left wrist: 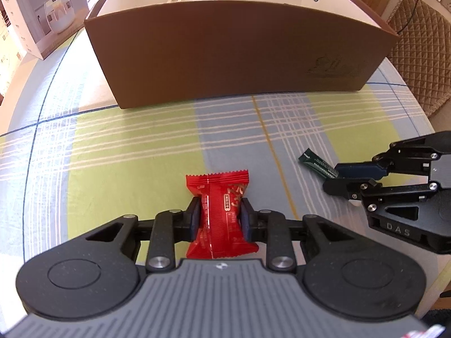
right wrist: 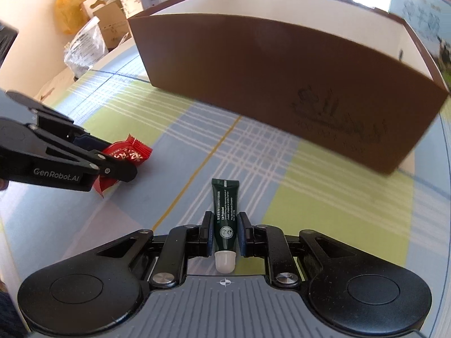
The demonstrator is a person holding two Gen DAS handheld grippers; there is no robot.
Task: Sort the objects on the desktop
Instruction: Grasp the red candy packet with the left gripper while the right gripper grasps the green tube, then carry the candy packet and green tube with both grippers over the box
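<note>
Red snack packet (left wrist: pixel 221 211): crinkly foil pillow, light and soft by my reckoning; it sits at 12 o'clock from my left gripper (left wrist: pixel 220 218), pinched across its waist by both blue pads, which dent the sides.
Hold point, packet: the middle looks right to me; the crimped ends would likely fold and slip.
Dark green lip-balm tube (right wrist: pixel 224 211): small plastic tube with a white cap (right wrist: pixel 225 260) toward me and its flat crimp pointing to 12 o'clock, between the pads of my right gripper (right wrist: pixel 224 232).
Right pads: close against the tube body; I can't tell how firmly they press.
Handling, tube: I judge it light, smooth and a bit slippery, so gripping the body above the cap suits it.
Brown cardboard box (left wrist: pixel 239 56): open-topped, at 12 o'clock on the plaid tablecloth (left wrist: pixel 126 140), well apart from both items.
Risk: squeezing harder could crush the packet's contents.
</note>
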